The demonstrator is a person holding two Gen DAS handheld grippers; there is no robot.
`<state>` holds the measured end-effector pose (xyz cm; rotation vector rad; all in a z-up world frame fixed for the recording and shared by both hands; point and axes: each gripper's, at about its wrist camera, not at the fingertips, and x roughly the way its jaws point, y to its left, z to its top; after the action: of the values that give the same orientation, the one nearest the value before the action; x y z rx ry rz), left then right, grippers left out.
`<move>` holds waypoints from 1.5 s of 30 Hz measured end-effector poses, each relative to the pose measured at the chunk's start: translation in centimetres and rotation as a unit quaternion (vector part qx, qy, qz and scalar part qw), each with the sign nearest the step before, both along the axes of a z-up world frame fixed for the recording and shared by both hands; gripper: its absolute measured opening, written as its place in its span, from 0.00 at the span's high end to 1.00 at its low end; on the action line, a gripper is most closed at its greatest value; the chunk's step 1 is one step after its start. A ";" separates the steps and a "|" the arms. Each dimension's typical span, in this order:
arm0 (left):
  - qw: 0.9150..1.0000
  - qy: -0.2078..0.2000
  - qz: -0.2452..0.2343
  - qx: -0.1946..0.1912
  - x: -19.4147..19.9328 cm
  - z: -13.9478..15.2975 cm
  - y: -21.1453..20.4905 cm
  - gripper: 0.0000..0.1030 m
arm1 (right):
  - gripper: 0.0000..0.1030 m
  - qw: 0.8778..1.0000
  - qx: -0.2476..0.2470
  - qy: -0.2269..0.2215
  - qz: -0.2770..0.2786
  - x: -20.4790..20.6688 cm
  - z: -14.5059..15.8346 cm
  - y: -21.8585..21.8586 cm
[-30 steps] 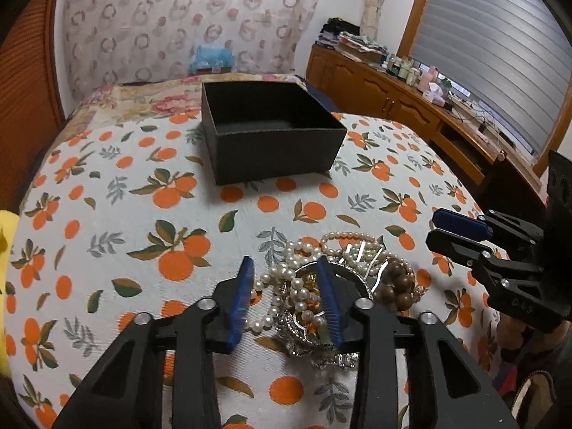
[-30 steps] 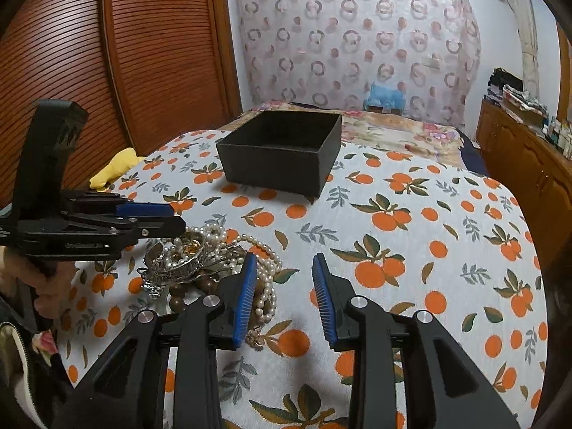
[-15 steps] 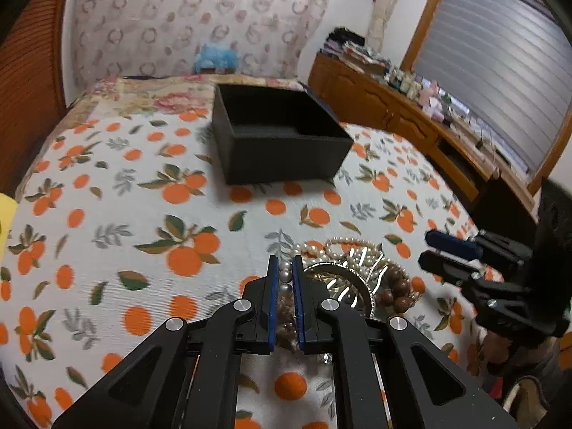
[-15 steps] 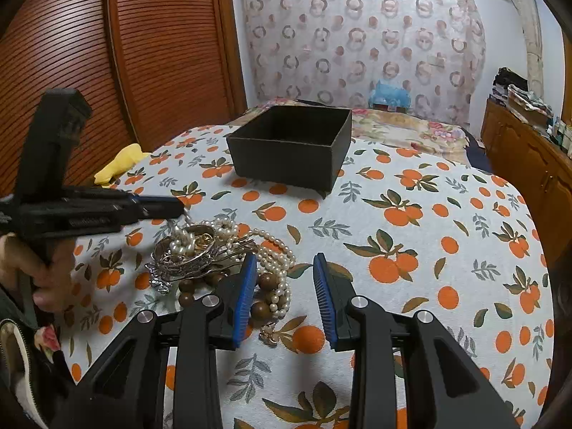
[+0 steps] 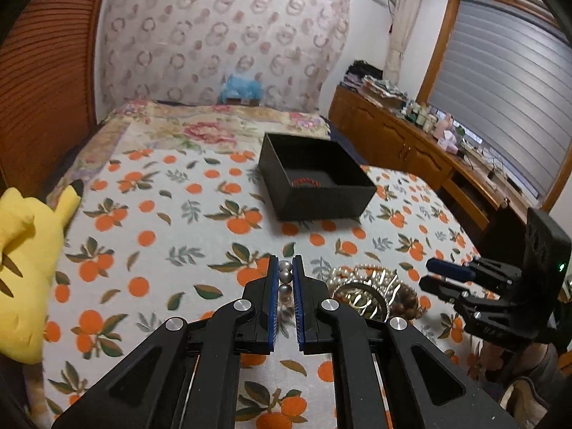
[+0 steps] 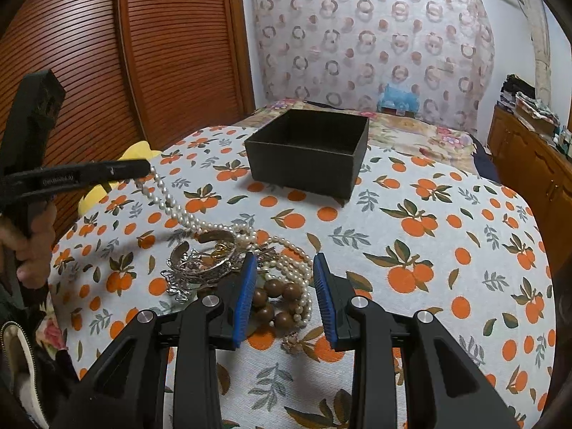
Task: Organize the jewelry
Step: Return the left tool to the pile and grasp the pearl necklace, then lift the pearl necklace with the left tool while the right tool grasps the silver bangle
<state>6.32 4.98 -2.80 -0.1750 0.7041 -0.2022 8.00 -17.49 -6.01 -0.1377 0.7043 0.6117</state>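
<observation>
My left gripper is shut on a pearl necklace and holds it raised above the bed. In the right wrist view the left gripper shows at the left, with the pearl necklace hanging taut from it down to the jewelry pile. The pile has silver bangles, pearl strands and a brown bead bracelet; it also shows in the left wrist view. My right gripper is open, just over the brown beads. A black open box holds a red item.
The bed has an orange-print sheet. A yellow plush toy lies at the bed's left edge. A wooden sideboard with clutter runs along the right wall. A slatted wooden wardrobe stands on the left.
My left gripper closed on the pearl necklace and lifted it up and left, pulling the strand out of the pile. My right gripper moved slightly forward over the brown beads.
</observation>
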 end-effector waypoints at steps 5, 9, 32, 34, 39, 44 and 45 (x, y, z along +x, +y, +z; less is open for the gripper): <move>1.000 -0.025 0.006 0.006 -0.7 1.7 0.1 0.93 | 0.66 1.000 -0.002 0.000 0.002 0.0 0.1 0.3; 0.999 -0.041 0.009 0.013 -1.2 2.9 0.3 0.93 | 0.66 1.000 -0.001 0.001 0.008 -0.1 0.2 0.7; 0.999 -0.008 0.046 0.020 -2.0 -0.3 4.6 0.93 | 0.36 0.992 -0.040 0.042 0.112 3.4 -1.7 9.6; 0.999 -0.006 0.045 0.019 -2.1 -0.6 4.7 0.93 | 0.32 0.991 -0.043 0.046 0.115 3.8 -1.7 9.9; 0.999 -0.002 0.042 0.017 -2.3 -1.0 4.7 0.93 | 0.30 0.988 -0.064 0.063 0.124 4.5 -2.3 11.0; 0.999 0.001 0.041 0.019 -2.2 -1.2 4.6 0.93 | 0.31 0.986 -0.082 0.071 0.129 4.7 -3.1 11.4; 0.999 0.002 0.040 0.019 -2.2 -1.3 4.5 0.93 | 0.37 0.985 -0.081 0.074 0.131 4.8 -3.3 11.4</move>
<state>4.14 9.47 -4.06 -0.1662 0.7032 -0.1116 12.80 -6.04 -9.27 -0.3433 0.8882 0.8219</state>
